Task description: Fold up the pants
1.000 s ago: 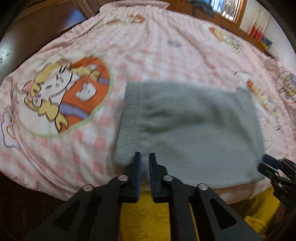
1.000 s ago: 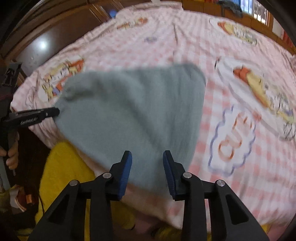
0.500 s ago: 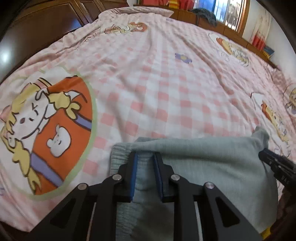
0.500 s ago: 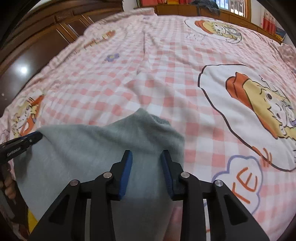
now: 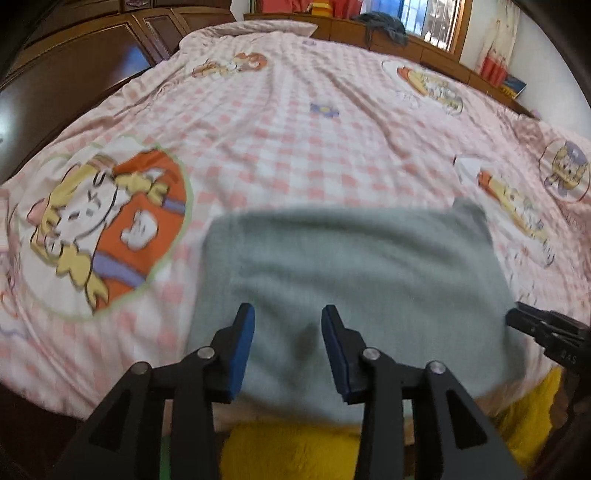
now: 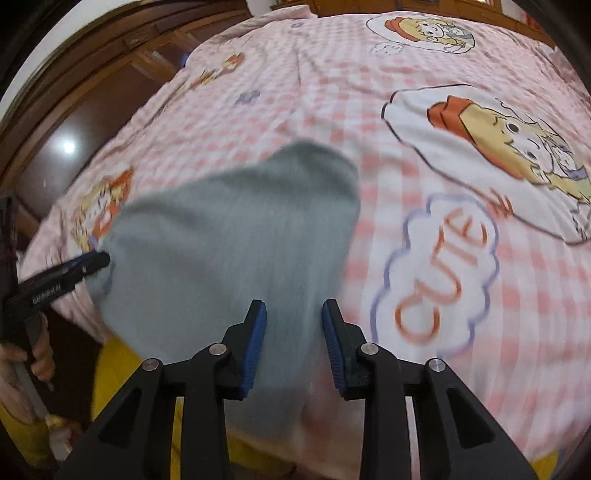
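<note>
The grey-green pants (image 5: 351, 273) lie folded into a rough rectangle on the near part of the bed, also shown in the right wrist view (image 6: 229, 251). My left gripper (image 5: 288, 345) is open and empty, its blue pads above the pants' near left part. My right gripper (image 6: 293, 341) is open and empty over the pants' near right edge. The right gripper's tip shows at the pants' right side in the left view (image 5: 546, 332). The left gripper's tip shows at their left corner in the right view (image 6: 62, 277).
The pink checked bedsheet (image 5: 295, 140) with cartoon prints covers the bed. Dark wooden cabinets (image 5: 74, 74) stand along the left. A wooden ledge with a window (image 5: 424, 33) runs behind. Yellow fleece clothing (image 5: 288, 450) is below the bed edge.
Both grippers have opened and let go of the pants, then pulled back toward the near edge. The pants now lie flat with the fold laid over.
</note>
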`<state>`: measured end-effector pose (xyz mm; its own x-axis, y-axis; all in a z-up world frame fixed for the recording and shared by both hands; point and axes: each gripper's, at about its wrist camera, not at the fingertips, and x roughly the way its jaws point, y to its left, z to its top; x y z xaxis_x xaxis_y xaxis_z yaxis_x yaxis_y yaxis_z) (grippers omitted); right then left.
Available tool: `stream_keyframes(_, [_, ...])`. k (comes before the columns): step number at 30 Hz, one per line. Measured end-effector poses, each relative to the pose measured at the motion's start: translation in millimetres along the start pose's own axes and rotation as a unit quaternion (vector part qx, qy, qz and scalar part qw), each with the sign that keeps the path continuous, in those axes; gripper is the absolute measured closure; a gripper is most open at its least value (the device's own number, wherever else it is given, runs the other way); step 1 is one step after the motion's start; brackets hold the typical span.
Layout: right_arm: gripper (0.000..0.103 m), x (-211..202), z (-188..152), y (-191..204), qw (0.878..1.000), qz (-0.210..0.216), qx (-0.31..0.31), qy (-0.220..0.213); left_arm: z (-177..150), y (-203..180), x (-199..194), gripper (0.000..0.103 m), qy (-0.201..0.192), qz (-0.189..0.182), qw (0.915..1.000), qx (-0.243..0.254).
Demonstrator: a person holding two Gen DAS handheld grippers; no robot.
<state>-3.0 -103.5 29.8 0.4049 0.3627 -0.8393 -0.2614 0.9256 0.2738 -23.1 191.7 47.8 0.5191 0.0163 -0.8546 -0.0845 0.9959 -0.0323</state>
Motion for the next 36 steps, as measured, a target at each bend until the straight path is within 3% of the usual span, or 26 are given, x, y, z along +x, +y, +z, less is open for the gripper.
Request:
stream_keyframes(4, [0.069, -1, -30, -6, 1.000, 0.005, -0.006, 0.002, -23, 4, 11, 0.064, 0.015, 0.008, 0.9999, 0.001])
stream_keyframes(11, [0.069, -17, -47, -18, 0.999, 0.025, 0.013, 0.019, -24, 0, 6, 0.064, 0.020, 0.022, 0.9996, -0.001])
stream_keyframes(14, [0.067, -27, -55, -14, 1.000, 0.018, 0.005, 0.015, -24, 0, 2, 0.063, 0.024, 0.011, 0.9995, -0.019])
stream_keyframes(16, [0.060, -27, -61, -8, 0.999, 0.012, -0.011, 0.027, -25, -3, -2, 0.063, 0.024, -0.002, 0.9995, -0.021])
stream_keyframes(18, [0.060, -21, -63, -3, 0.999, 0.003, -0.026, 0.039, -28, -12, -9, 0.063, 0.023, -0.021, 0.9994, -0.016])
stream_keyframes(21, [0.060, -17, -59, -2, 0.999, -0.006, -0.023, 0.033, -31, -32, -18, 0.063, 0.020, -0.047, 0.9987, 0.007])
stream_keyframes(25, [0.060, -29, -46, -11, 0.999, 0.038, 0.028, -0.004, -40, -66, -27, 0.058, 0.018, -0.081, 0.9945, 0.064])
stream_keyframes(28, [0.060, -32, -39, -17, 0.996, 0.065, 0.059, -0.015, -47, -92, -30, 0.057, 0.018, -0.104, 0.9887, 0.106])
stream_keyframes(36, [0.060, -36, -34, -13, 0.994, 0.075, 0.073, -0.027, -60, -143, -17, 0.057, 0.034, -0.138, 0.9737, 0.178])
